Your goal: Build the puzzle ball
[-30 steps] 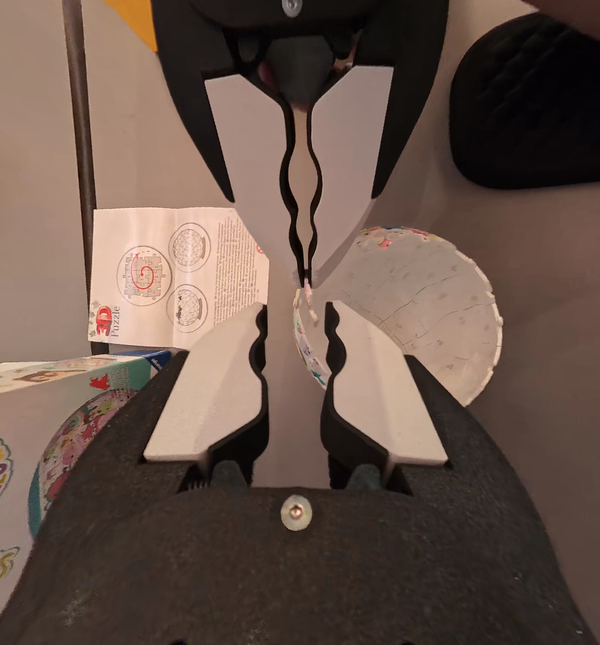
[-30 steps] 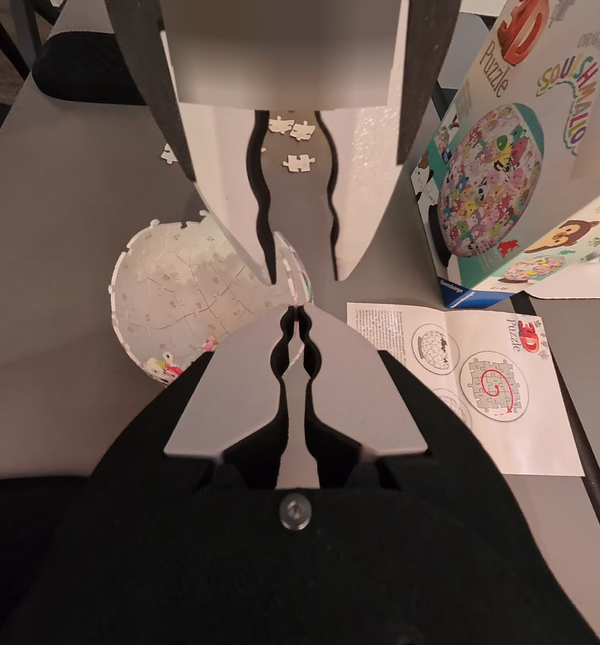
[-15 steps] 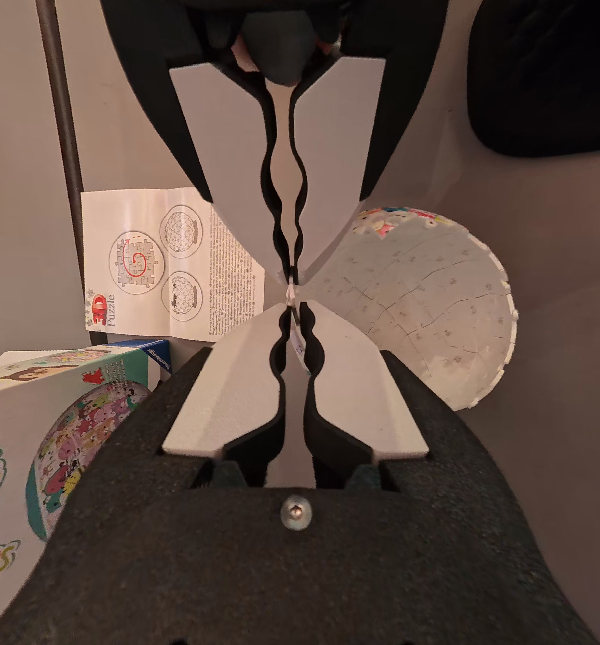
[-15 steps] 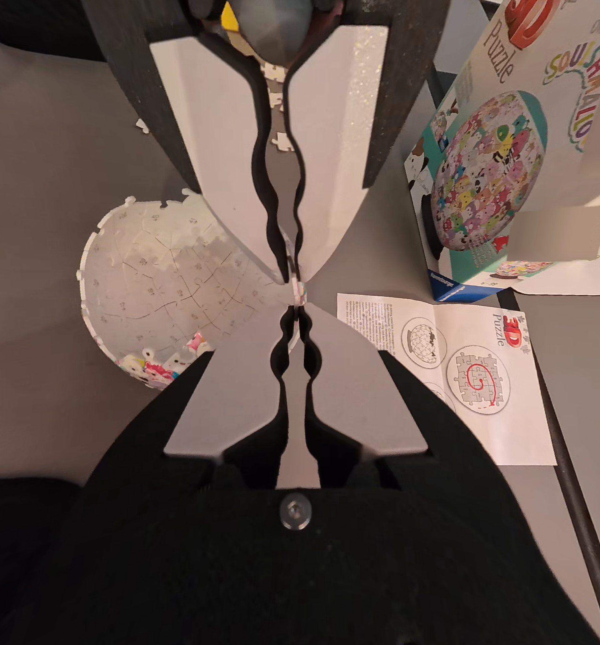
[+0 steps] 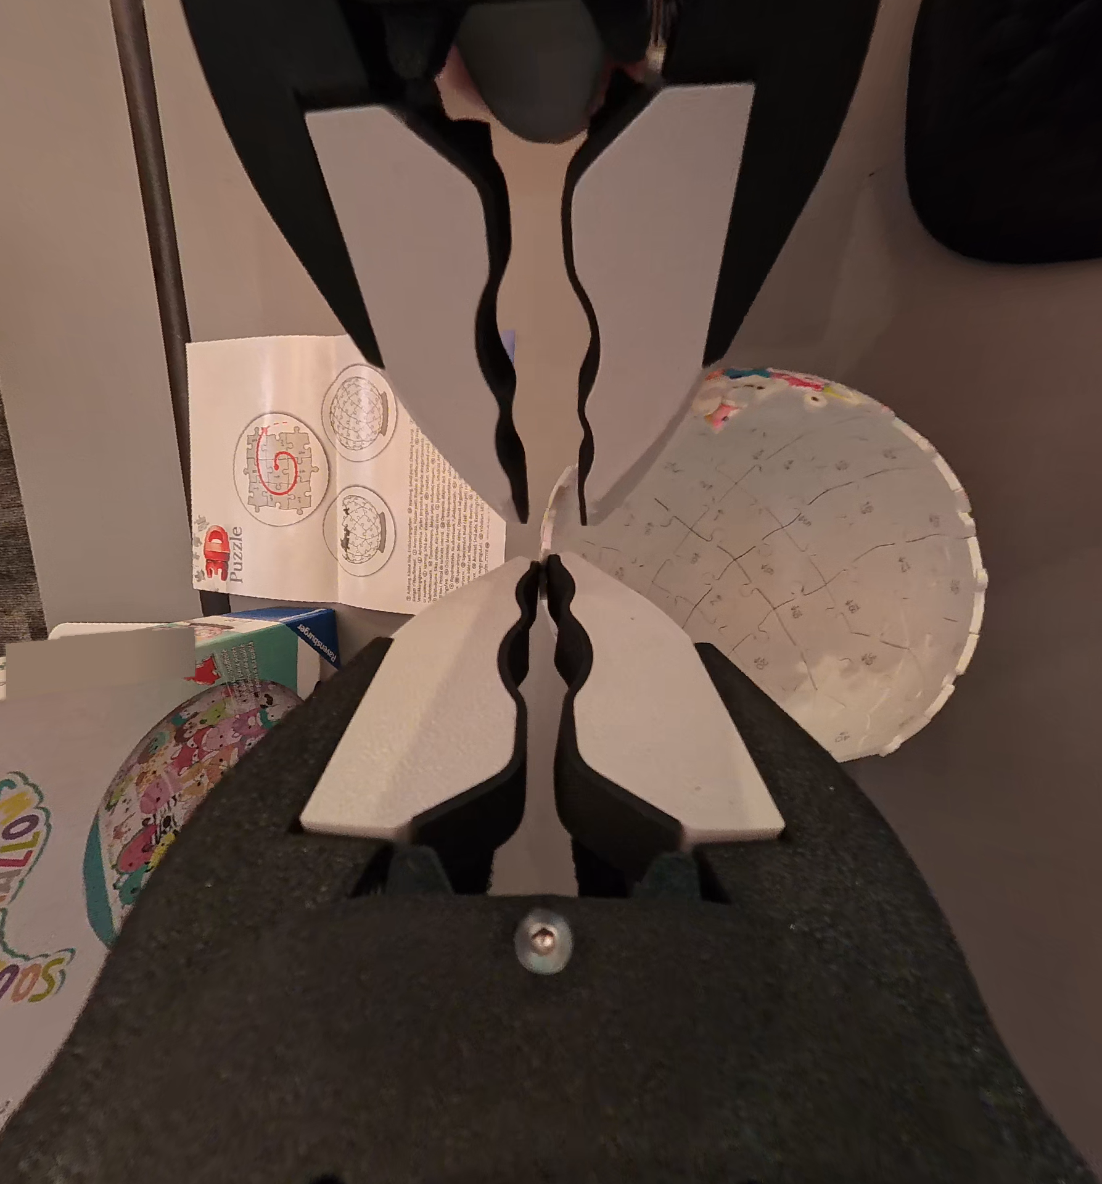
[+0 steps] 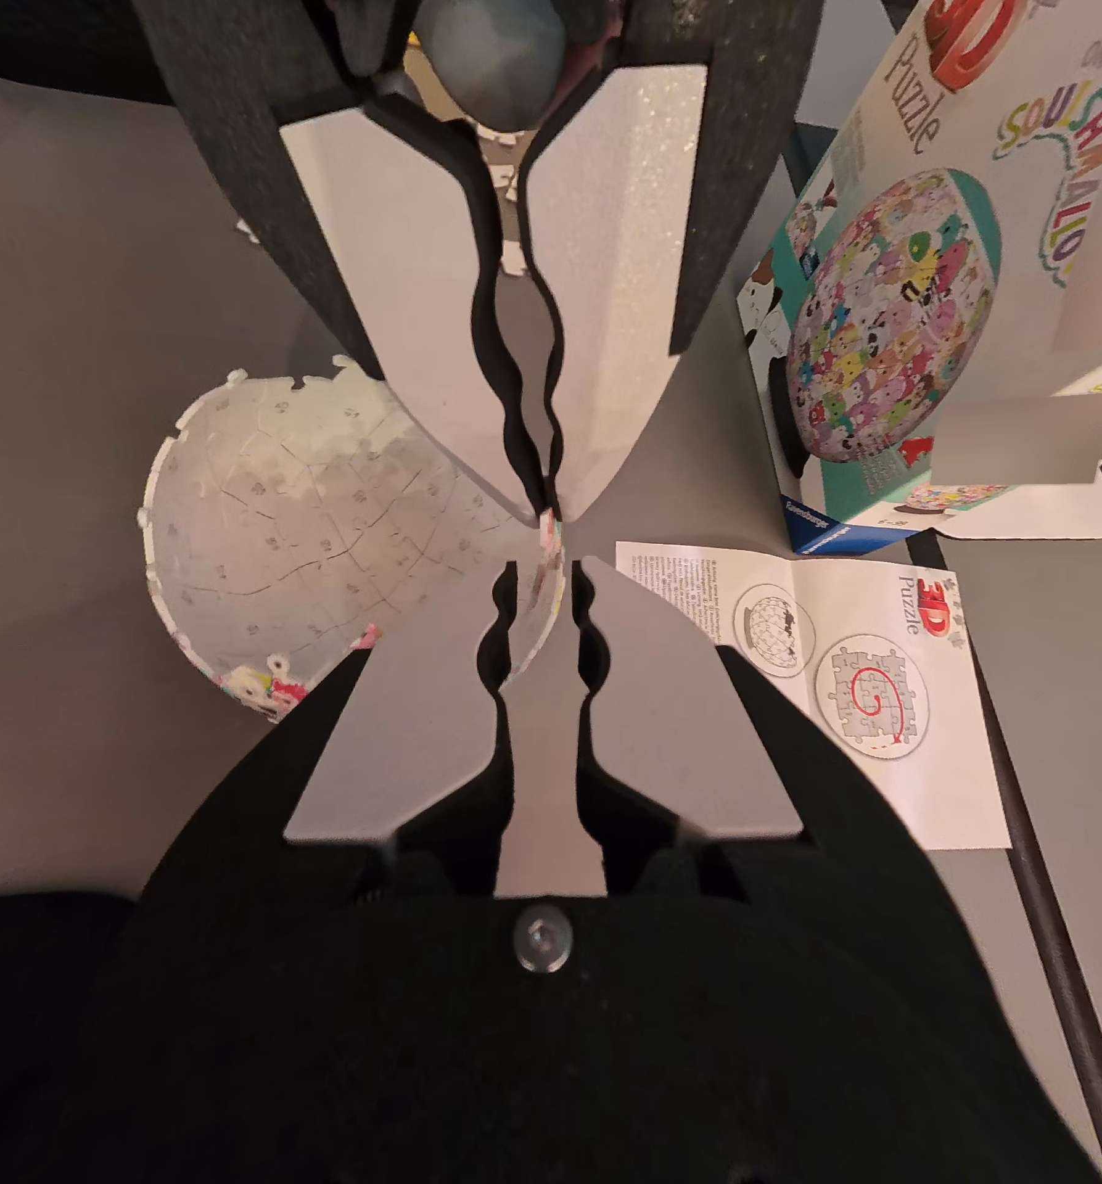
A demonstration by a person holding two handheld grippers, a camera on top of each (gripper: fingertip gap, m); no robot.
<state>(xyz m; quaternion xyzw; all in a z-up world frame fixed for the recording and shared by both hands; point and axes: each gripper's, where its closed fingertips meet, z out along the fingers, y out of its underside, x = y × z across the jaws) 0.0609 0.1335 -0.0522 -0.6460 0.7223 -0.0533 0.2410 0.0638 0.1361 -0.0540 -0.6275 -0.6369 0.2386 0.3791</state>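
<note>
The half-built puzzle ball (image 5: pixel 791 576) is a white bowl-shaped shell lying on its side on the grey table, its inside facing the cameras; it also shows in the right wrist view (image 6: pixel 292 532). My left gripper (image 5: pixel 538 564) is shut on the shell's near rim. My right gripper (image 6: pixel 543 565) faces it tip to tip, its jaws open a finger-width around the same rim. In the left wrist view the right gripper (image 5: pixel 553 520) comes in from the top. In the right wrist view the left gripper (image 6: pixel 549 512) comes in from the top, pinched shut.
A folded instruction leaflet (image 5: pixel 356 474) lies beside the shell, and the puzzle box (image 6: pixel 920 320) stands behind it. Loose puzzle pieces (image 6: pixel 510 256) lie farther back on the table. A black chair seat (image 5: pixel 1035 128) is beyond the table. A dark seam (image 6: pixel 1048 897) crosses the table. My two grippers' fingertips are within a few centimetres of each other. The dark seam (image 6: pixel 1048 897) is about equally far from each gripper, around 30 cm. The left camera catches it too, in the left wrist view (image 5: pixel 162 302).
My left gripper has closed on the shell's rim. My right gripper, shut on that rim before, has opened. The shell has tilted slightly.
</note>
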